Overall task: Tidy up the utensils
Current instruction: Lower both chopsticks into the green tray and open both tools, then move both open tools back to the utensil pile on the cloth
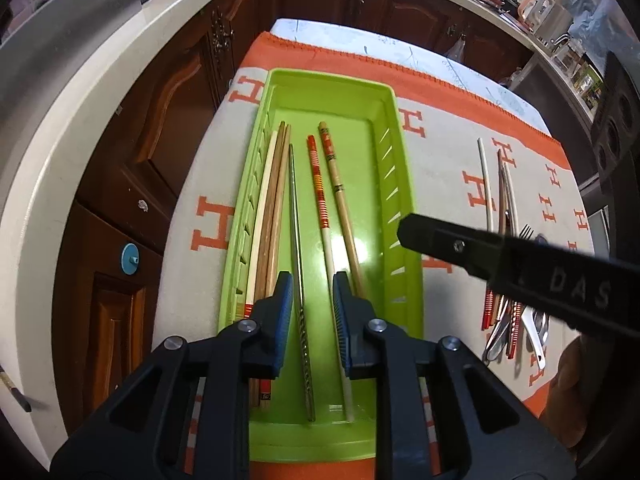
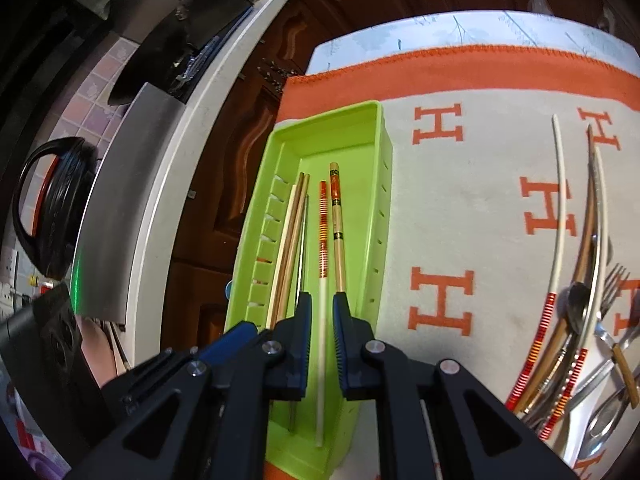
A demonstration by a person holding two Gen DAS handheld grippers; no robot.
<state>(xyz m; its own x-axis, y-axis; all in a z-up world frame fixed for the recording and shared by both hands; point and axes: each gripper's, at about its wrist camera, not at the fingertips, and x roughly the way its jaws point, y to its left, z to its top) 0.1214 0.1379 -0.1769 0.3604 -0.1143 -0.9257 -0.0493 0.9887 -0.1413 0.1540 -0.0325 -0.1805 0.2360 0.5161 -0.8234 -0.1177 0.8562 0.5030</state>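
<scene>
Both grippers hang over the green tray (image 1: 384, 96); the left gripper (image 1: 313, 312) stands apart around a metal chopstick (image 1: 298, 248) without pinching it; the right gripper (image 2: 322, 332) is narrowly parted over the striped chopstick (image 2: 322, 232), holding nothing. Loose utensils (image 2: 584, 320) wait in a heap on the cloth (image 2: 460, 208), well apart; I'd lift clear, then take one piece by its middle.
</scene>
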